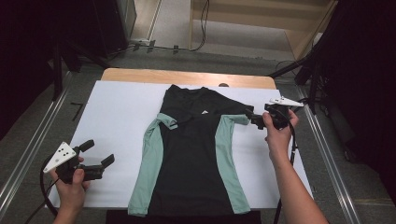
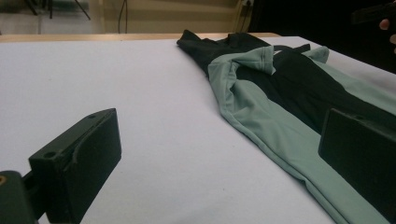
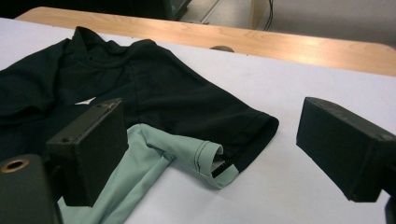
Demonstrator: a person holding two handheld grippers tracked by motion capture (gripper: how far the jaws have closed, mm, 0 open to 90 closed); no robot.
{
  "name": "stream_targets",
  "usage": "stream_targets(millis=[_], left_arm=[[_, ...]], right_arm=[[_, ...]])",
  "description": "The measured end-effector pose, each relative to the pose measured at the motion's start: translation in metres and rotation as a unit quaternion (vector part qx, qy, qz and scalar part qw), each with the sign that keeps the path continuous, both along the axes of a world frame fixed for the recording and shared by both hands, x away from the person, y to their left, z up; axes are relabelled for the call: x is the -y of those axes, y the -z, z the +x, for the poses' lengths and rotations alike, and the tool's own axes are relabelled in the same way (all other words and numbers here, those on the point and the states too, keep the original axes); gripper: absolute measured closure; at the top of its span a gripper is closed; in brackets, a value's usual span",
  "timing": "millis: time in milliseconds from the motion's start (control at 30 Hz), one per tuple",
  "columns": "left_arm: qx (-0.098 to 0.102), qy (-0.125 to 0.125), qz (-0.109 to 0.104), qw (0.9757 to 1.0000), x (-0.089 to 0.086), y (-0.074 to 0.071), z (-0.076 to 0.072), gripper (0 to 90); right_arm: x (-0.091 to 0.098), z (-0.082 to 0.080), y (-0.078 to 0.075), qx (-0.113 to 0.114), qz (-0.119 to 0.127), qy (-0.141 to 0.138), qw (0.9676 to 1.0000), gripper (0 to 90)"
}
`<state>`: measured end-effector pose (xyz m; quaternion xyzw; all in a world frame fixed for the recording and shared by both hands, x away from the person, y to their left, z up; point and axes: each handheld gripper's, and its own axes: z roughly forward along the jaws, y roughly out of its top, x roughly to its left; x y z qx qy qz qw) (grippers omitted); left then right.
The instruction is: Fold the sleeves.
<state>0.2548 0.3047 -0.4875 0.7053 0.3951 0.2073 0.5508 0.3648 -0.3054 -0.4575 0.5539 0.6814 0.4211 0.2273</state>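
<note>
A black shirt [image 1: 191, 149] with pale green side panels lies flat on the white sheet [image 1: 116, 116], collar away from me. Both short sleeves are folded in over the chest. My right gripper [image 1: 252, 120] hovers at the shirt's right sleeve [image 1: 236, 120], jaws open. In the right gripper view the black sleeve end and its green cuff [image 3: 201, 156] lie on the sheet between and ahead of the jaws of the right gripper [image 3: 215, 126], untouched. My left gripper [image 1: 99, 152] is held over the sheet left of the shirt, open and empty. Its view shows the left gripper [image 2: 224, 140] facing the shirt's left green panel [image 2: 261, 126].
The wooden table edge [image 1: 187, 77] shows past the sheet's far side. Metal rails [image 1: 28, 154] run along the floor on both sides. Dark stands [image 1: 299, 65] and cables stand at the back right. The shirt's hem hangs over the near edge.
</note>
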Motion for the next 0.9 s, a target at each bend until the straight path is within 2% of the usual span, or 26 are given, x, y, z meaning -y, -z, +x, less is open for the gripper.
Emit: stream_targets(millis=[133,200,267,467,600,733,900], left_arm=[[0.0,0.0,0.001,1.0,0.0,0.0,0.0,0.0],[0.0,0.0,0.0,1.0,0.0,0.0,0.0,0.0],[0.0,0.0,0.0,1.0,0.0,0.0,0.0,0.0],[0.0,0.002,0.0,1.0,0.0,0.0,0.0,0.0],[0.0,0.002,-0.001,1.0,0.0,0.0,0.0,0.0],[0.001,0.002,-0.001,1.0,0.0,0.0,0.0,0.0],[0.0,0.003,-0.001,1.0,0.0,0.0,0.0,0.0]], right_arm=[[-0.001,0.011,0.005,-0.024,0.011,0.004,0.9997,7.3],[-0.001,0.016,0.008,-0.029,0.018,0.012,0.9993,13.6],[-0.001,0.021,0.011,-0.033,0.03,0.018,0.9989,15.3],[-0.006,0.036,0.02,-0.059,0.01,0.047,0.9971,25.1],[-0.006,0.045,0.025,-0.076,0.012,0.053,0.9956,29.8],[-0.005,0.053,0.031,-0.09,0.002,0.07,0.9935,31.3],[-0.005,0.06,0.038,-0.106,0.0,0.075,0.9915,31.2]])
